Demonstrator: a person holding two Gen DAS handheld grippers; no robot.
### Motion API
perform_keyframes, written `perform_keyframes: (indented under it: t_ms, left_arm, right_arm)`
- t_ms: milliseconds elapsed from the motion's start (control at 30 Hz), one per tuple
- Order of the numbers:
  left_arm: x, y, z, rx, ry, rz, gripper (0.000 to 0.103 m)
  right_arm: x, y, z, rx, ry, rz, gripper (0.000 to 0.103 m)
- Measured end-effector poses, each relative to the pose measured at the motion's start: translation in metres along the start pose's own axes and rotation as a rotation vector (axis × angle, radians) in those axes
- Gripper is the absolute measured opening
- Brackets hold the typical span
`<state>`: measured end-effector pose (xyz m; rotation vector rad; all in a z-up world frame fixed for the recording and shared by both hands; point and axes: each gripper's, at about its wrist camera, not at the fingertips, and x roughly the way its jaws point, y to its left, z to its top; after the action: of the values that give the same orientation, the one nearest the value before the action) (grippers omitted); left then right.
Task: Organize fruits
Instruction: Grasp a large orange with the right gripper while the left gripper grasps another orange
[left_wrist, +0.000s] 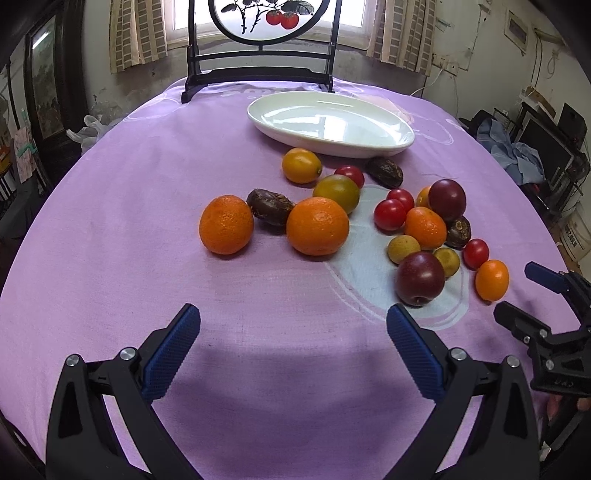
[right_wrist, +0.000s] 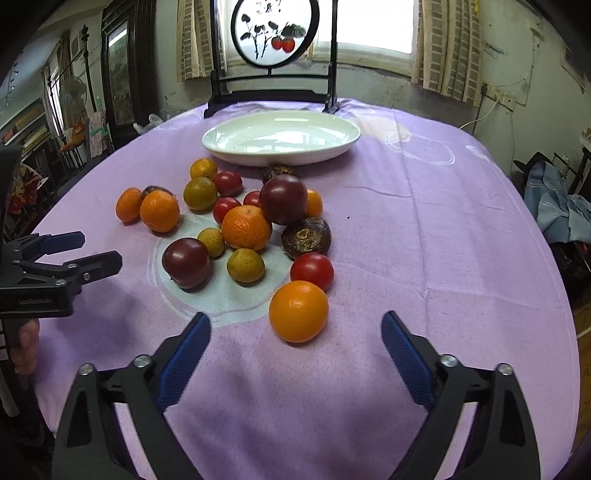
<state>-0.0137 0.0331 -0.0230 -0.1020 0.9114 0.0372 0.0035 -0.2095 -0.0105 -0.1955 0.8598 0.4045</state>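
Several loose fruits lie on the purple tablecloth: oranges (left_wrist: 317, 226), dark plums (left_wrist: 420, 278), red tomatoes (left_wrist: 389, 214), brown wrinkled fruits (left_wrist: 270, 206) and small yellow-green ones (left_wrist: 336, 192). An empty white oval plate (left_wrist: 391, 147) stands behind them, also in the right wrist view (right_wrist: 236, 155). My left gripper (left_wrist: 293, 325) is open and empty in front of the pile. My right gripper (right_wrist: 296, 330) is open, with a small orange (right_wrist: 298, 311) just ahead between its fingers, untouched. It also shows in the left wrist view (left_wrist: 519, 291).
A black wooden stand with a round painted panel (left_wrist: 260, 79) stands at the table's far edge behind the plate. The tablecloth (left_wrist: 129, 221) drops off at the sides. Room clutter lies beyond at right.
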Motion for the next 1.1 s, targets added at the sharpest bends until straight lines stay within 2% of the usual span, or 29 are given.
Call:
perform_keyframes:
  t_ms: [100,167,200,233,300,533,933,967,1000,1033,1100]
  left_arm:
    - [0.002,0.009,0.000,0.006,0.001,-0.009,0.099]
    - [0.004,0.016,0.002,0.005,0.004,-0.007,0.099]
    - [0.006,0.019,0.003,0.001,0.006,-0.004,0.099]
    - [0.008,0.022,0.004,-0.006,0.008,0.000,0.099]
    - [0.011,0.027,0.006,-0.023,0.019,0.010,0.099]
    - [0.022,0.035,0.013,-0.050,0.048,0.009,0.099]
    - [0.044,0.053,0.032,-0.046,0.060,0.064,0.099]
    - [0.046,0.053,0.034,-0.040,0.063,0.059,0.098]
    - [0.048,0.052,0.036,-0.034,0.065,0.052,0.092]
    - [0.051,0.051,0.039,-0.028,0.069,0.045,0.081]
    - [0.056,0.050,0.044,-0.021,0.071,0.052,0.078]
  right_arm:
    - [0.014,0.001,0.004,-0.012,0.049,0.015,0.076]
    - [0.022,0.001,0.005,-0.008,0.074,0.021,0.063]
    - [0.026,0.000,0.005,0.000,0.091,0.037,0.049]
    - [0.030,-0.001,0.005,0.007,0.103,0.036,0.043]
    - [0.030,-0.002,0.006,0.009,0.092,0.031,0.038]
    - [0.020,0.000,0.000,0.039,0.063,0.132,0.038]
    - [0.007,0.002,-0.006,0.036,0.032,0.162,0.038]
    - [0.007,0.003,-0.006,0.033,0.033,0.164,0.038]
    - [0.008,0.004,-0.006,0.031,0.035,0.167,0.038]
    - [0.009,0.005,-0.005,0.028,0.037,0.169,0.038]
    - [0.010,0.006,-0.005,0.023,0.042,0.172,0.038]
